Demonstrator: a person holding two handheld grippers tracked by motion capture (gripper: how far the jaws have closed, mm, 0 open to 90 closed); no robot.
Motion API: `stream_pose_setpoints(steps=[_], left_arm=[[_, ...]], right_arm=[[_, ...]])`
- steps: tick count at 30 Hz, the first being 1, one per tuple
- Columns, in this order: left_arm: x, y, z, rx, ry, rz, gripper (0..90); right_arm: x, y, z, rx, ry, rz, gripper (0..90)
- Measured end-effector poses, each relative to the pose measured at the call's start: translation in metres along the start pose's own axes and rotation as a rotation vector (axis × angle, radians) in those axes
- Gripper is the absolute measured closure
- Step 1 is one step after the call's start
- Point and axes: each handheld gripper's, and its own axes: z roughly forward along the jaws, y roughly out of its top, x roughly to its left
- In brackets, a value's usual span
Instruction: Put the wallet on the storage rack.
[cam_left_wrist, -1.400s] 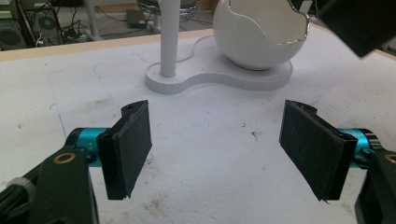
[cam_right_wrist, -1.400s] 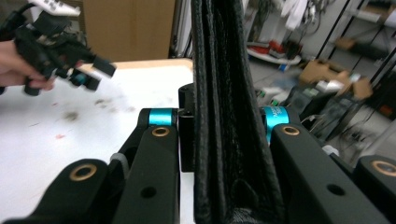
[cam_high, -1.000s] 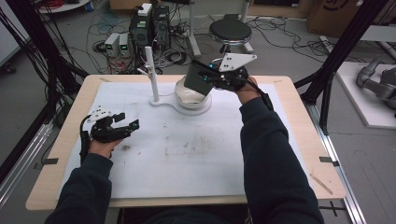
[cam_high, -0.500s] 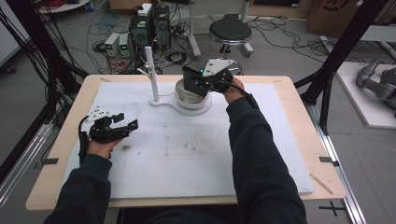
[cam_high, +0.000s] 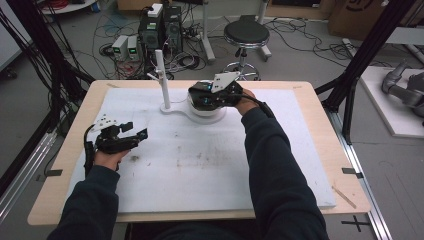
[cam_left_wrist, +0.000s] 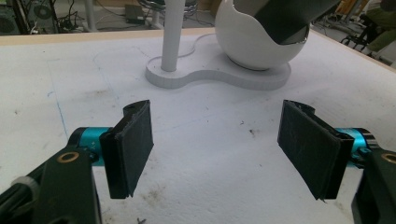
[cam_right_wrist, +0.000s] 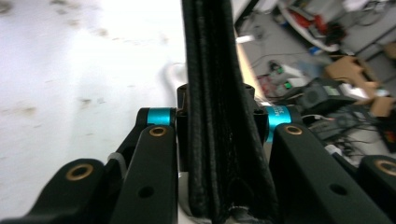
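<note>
High view. At 12 o'clock on the mat (cam_high: 200, 165): white bowl (cam_left_wrist: 252, 42) on a flat white base (cam_left_wrist: 210, 77), with a post (cam_left_wrist: 173, 32) upright at 9 o'clock of the bowl.

Directly over the bowl: right gripper (cam_high: 205, 95), clamped on a black item (cam_right_wrist: 215, 70). Seen in the right gripper view as a leathery fold pinched upright between both jaws. Seen in the left gripper view as a dark slab, lower end at the bowl's mouth; contact with the rim not clear.

At 9 o'clock on the mat, well apart from the bowl: left gripper (cam_left_wrist: 217, 140), low over the mat, jaws spread wide, nothing between them, pointing toward the base.
</note>
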Motion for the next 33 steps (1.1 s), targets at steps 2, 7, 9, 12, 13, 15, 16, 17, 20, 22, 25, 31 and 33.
stream_pose_setpoints(steps=[2,7,9,12,13,15,16,17,20,22,25,31,33], left_arm=[[0.000,0.000,0.000,0.000,0.001,-0.001,26.5],[0.000,0.000,0.000,0.001,0.001,-0.003,26.7],[0.000,-0.001,0.001,0.004,0.003,-0.004,26.8],[-0.001,-0.001,0.001,0.003,0.000,-0.005,27.0],[-0.001,-0.001,0.001,0.004,0.000,-0.004,27.0],[-0.001,-0.001,0.001,0.006,0.001,-0.003,27.1],[-0.001,-0.001,0.001,0.007,0.001,-0.003,27.1],[-0.001,-0.001,0.001,0.008,0.001,-0.004,27.1],[-0.001,-0.001,0.001,0.005,0.001,-0.004,27.1],[-0.001,0.000,0.000,0.006,0.000,-0.003,27.2],[-0.001,-0.001,0.001,0.007,0.002,-0.003,27.2],[-0.001,-0.001,0.001,0.006,0.003,-0.003,27.4],[-0.001,-0.001,0.001,0.006,0.001,-0.005,27.5]], right_arm=[[0.005,0.000,0.001,0.009,0.017,0.011,70.4],[0.016,-0.008,0.001,0.029,0.034,0.130,52.7],[0.023,-0.010,-0.001,0.004,0.026,0.169,50.0],[0.027,-0.015,-0.006,-0.014,0.040,0.235,43.7],[0.027,-0.015,-0.008,-0.006,0.053,0.251,41.0],[0.028,-0.013,-0.011,-0.020,0.074,0.265,40.3],[0.029,-0.011,-0.013,-0.024,0.073,0.263,40.4],[0.029,-0.010,-0.014,-0.027,0.070,0.258,41.8],[0.029,-0.009,-0.016,-0.037,0.078,0.270,44.2],[0.029,-0.009,-0.017,-0.041,0.092,0.279,44.7],[0.030,-0.010,-0.016,-0.032,0.114,0.295,44.6],[0.029,-0.012,-0.016,-0.030,0.146,0.341,43.6],[0.028,-0.013,-0.015,-0.032,0.152,0.349,43.0]])
